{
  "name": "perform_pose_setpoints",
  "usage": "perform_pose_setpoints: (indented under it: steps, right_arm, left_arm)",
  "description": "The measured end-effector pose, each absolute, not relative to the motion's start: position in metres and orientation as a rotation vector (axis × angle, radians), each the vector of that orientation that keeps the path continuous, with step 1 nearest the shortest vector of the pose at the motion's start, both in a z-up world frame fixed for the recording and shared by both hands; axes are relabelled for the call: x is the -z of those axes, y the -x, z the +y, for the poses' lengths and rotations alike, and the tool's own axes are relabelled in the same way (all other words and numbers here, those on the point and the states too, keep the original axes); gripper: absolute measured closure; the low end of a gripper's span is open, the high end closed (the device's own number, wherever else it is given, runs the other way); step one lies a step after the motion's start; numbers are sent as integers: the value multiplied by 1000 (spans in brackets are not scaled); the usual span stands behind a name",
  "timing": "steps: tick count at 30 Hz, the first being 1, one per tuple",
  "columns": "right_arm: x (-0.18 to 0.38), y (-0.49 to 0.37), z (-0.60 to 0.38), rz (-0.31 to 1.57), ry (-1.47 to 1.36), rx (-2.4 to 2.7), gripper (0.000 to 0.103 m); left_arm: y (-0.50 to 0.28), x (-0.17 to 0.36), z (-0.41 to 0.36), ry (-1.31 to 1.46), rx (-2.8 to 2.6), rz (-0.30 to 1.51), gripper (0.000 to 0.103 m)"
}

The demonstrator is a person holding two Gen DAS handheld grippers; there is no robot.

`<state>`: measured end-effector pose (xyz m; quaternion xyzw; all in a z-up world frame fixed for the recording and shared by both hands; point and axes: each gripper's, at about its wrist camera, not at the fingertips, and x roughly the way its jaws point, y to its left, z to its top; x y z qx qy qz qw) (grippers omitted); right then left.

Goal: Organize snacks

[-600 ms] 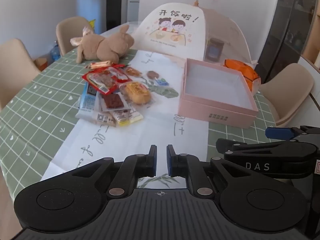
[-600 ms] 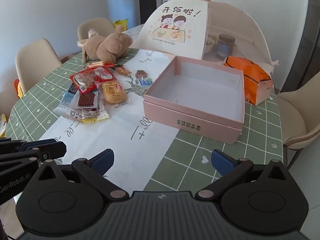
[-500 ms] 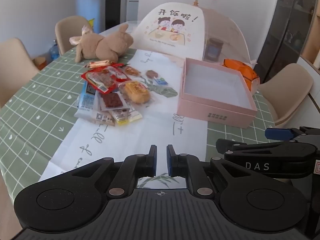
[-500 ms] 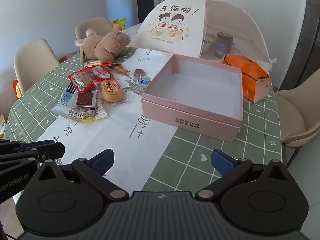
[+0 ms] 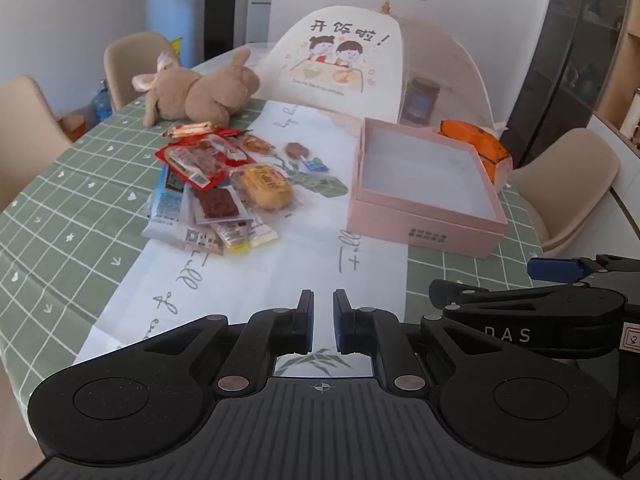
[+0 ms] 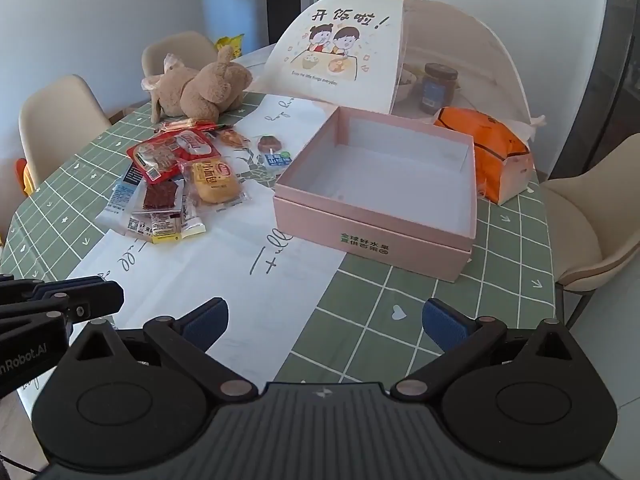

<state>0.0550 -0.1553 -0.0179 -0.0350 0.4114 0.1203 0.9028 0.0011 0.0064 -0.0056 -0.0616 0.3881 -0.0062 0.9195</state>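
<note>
1. Snacks [image 5: 216,188] lie in a loose overlapping pile on the white runner of the table [image 5: 60,216], left of the pink box [image 6: 376,224], and none is in the box yet.
2. That box sits open and empty beside the pile, with a strip of bare runner between them; an orange bag [image 6: 496,156] rests against its far right side.
3. A mesh food cover [image 6: 360,52] and a plush toy [image 5: 200,92] stand behind, well apart from the near edge.
4. Judging by this, sorting has not begun; the next move calls for reaching forward to the pile's near packets, which overlap and may drag each other.
5. Open room is ample on the near runner; the box's raised wall is the edge to clear.
6. Right gripper [image 6: 324,320] hangs wide and empty over the near table.
7. Left gripper [image 5: 323,320] has its fingers drawn narrow, nearly together, with nothing between them.
</note>
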Motion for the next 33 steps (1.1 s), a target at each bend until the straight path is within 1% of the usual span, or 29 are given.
perform_pose_setpoints:
  steps: [33]
  right_arm:
    - [14,-56,-158,848,60,-243,0]
  left_arm:
    - [-13,11,3,116,20,843,91]
